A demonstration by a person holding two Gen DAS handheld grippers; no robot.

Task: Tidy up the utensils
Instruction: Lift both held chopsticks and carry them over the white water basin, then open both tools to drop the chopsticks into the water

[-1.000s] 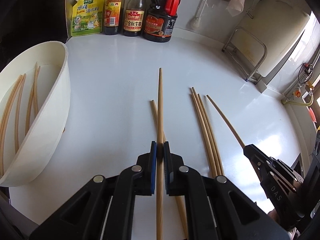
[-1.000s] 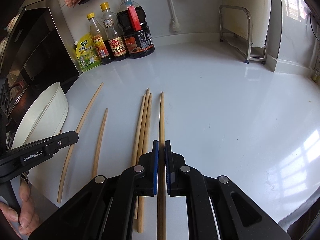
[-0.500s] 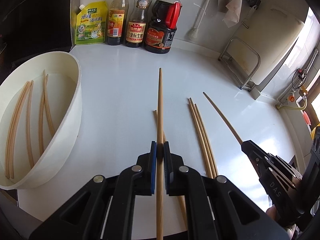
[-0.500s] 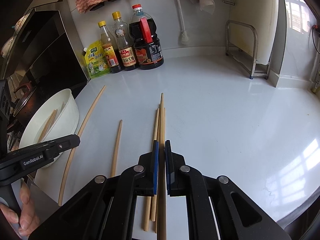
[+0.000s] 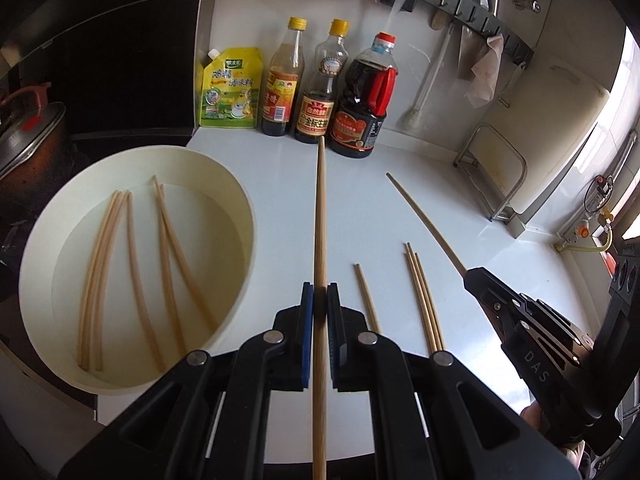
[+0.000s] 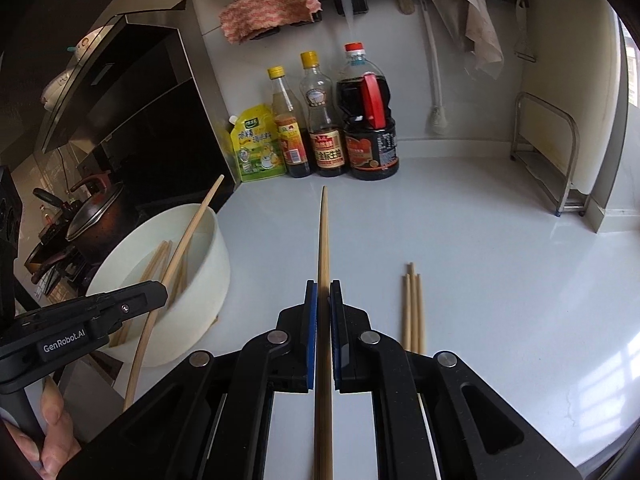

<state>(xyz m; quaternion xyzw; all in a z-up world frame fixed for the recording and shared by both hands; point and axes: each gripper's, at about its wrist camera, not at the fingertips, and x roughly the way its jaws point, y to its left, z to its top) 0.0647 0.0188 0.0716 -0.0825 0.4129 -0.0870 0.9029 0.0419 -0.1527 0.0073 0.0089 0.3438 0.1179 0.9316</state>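
Note:
My left gripper (image 5: pixel 319 292) is shut on a wooden chopstick (image 5: pixel 320 216) held above the white counter, just right of the white bowl (image 5: pixel 240 248). Several chopsticks (image 5: pixel 132 264) lie inside that bowl. My right gripper (image 6: pixel 323 290) is shut on another chopstick (image 6: pixel 324 236), also lifted off the counter. In the left wrist view the right gripper (image 5: pixel 472 276) shows at the right with its chopstick (image 5: pixel 424 220) sticking out ahead. In the right wrist view the left gripper (image 6: pixel 160 292) and its chopstick (image 6: pixel 188 240) hang over the bowl (image 6: pixel 208 280). Three chopsticks (image 5: pixel 422 300) and a single one (image 5: pixel 366 300) lie on the counter.
A yellow pouch (image 5: pixel 230 88) and three sauce bottles (image 5: pixel 320 84) stand at the back wall. A metal rack (image 5: pixel 496 172) stands at the right with a cutting board. A pot (image 6: pixel 96 212) sits on the stove left of the bowl. A hand (image 6: pixel 48 420) holds the left gripper's handle.
Both grippers have risen off the counter, each with its chopstick, and moved left toward the bowl. The bowl's inside now shows fully in the left wrist view.

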